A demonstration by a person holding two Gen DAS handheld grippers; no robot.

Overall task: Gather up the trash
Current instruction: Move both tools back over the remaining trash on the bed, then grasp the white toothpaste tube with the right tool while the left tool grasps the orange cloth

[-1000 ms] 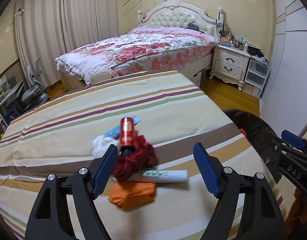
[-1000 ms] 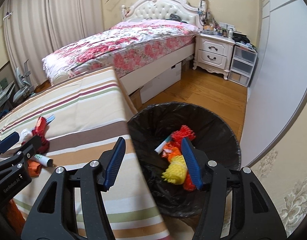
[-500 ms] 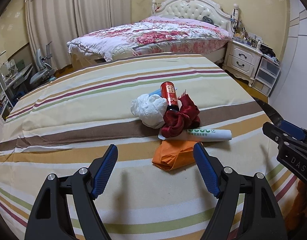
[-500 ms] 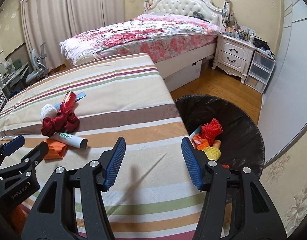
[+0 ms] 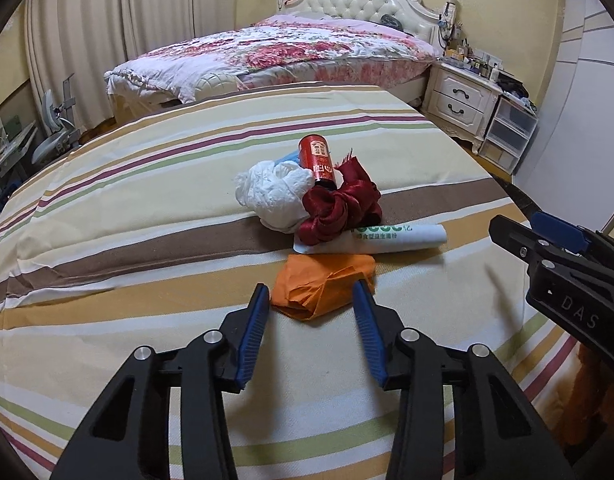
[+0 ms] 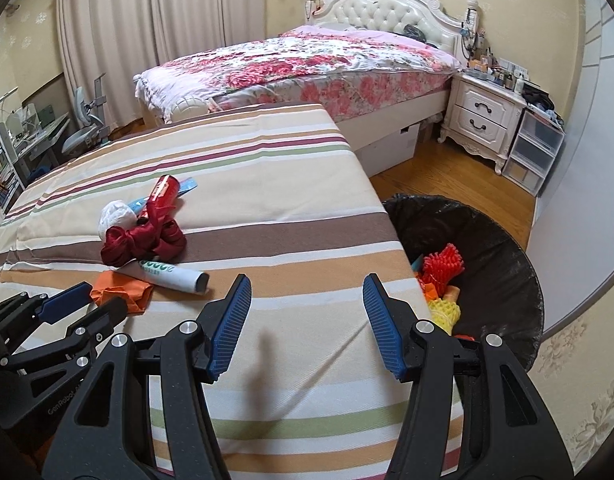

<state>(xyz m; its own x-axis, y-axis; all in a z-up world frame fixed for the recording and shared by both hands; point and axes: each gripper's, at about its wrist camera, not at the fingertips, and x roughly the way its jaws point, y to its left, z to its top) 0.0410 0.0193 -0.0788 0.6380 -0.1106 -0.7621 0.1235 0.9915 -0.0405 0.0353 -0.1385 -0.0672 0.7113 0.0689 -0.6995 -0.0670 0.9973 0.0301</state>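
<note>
A heap of trash lies on the striped sheet (image 5: 147, 240): a crumpled orange paper (image 5: 323, 286), a white tube (image 5: 395, 237), a dark red ribbon bundle (image 5: 341, 210), a white wad (image 5: 273, 192) and a red can (image 5: 316, 158). My left gripper (image 5: 311, 296) is open, its fingertips on either side of the near edge of the orange paper. My right gripper (image 6: 307, 292) is open and empty above the sheet, left of the black bin (image 6: 495, 248). The right wrist view also shows the orange paper (image 6: 121, 290) and the left gripper (image 6: 83, 300).
The bin holds red, orange and yellow trash (image 6: 443, 276) and stands on the wood floor by the sheet's right edge. A floral bed (image 6: 307, 64) and a white nightstand (image 6: 483, 116) stand behind. A desk chair (image 6: 85, 132) is at the far left.
My left gripper has moved forward to the orange paper and its jaws have narrowed around it. My right gripper has swung from over the bin to above the sheet.
</note>
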